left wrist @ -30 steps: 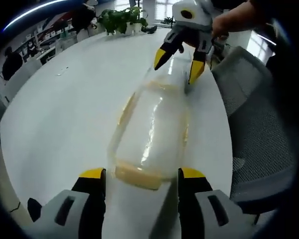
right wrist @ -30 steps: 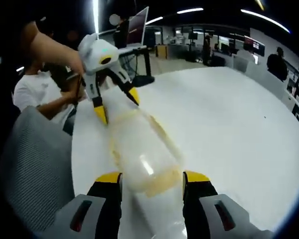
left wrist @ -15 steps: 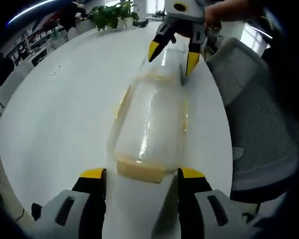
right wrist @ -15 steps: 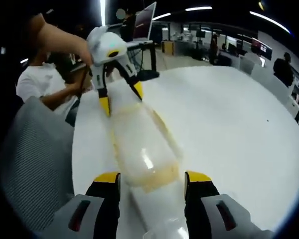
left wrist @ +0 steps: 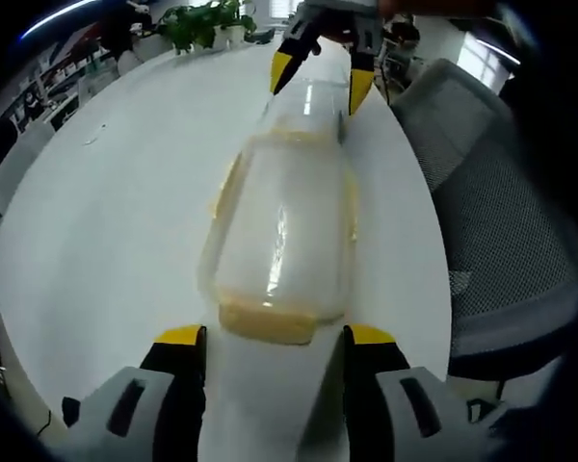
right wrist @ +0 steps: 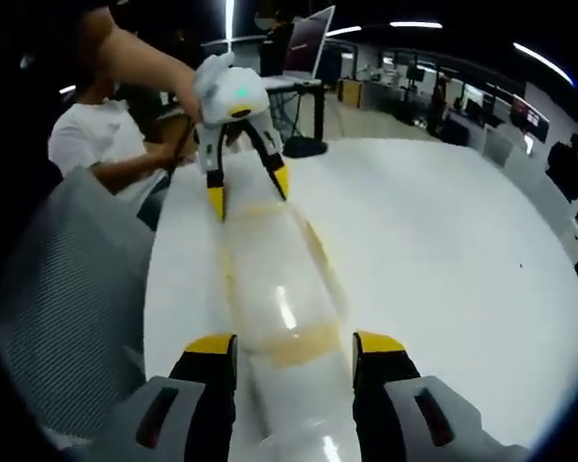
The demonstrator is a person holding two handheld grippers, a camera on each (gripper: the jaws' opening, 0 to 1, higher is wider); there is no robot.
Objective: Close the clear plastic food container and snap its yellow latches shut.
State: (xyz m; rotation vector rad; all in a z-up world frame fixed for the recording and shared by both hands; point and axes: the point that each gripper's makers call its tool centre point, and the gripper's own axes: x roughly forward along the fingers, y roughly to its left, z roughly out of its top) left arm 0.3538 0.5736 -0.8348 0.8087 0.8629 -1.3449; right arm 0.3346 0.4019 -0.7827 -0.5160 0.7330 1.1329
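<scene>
Clear food container [left wrist: 284,226] lies lengthwise on white worktop [left wrist: 106,221] between left hand-held gripper [left wrist: 274,339] and right hand-held gripper [right wrist: 292,348], jaws wide, one at each end latch.

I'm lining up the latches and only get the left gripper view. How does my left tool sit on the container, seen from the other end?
Observer: In the right gripper view the left tool is open, with its yellow tips straddling the far end of the container.
Operator: And at the right tool's end?
Observer: The right tool is open too, and a yellow latch lies between its tips.
Operator: Anyone close by on that side?
Observer: A person in a white shirt sits just past the table edge, behind the left tool.
</scene>
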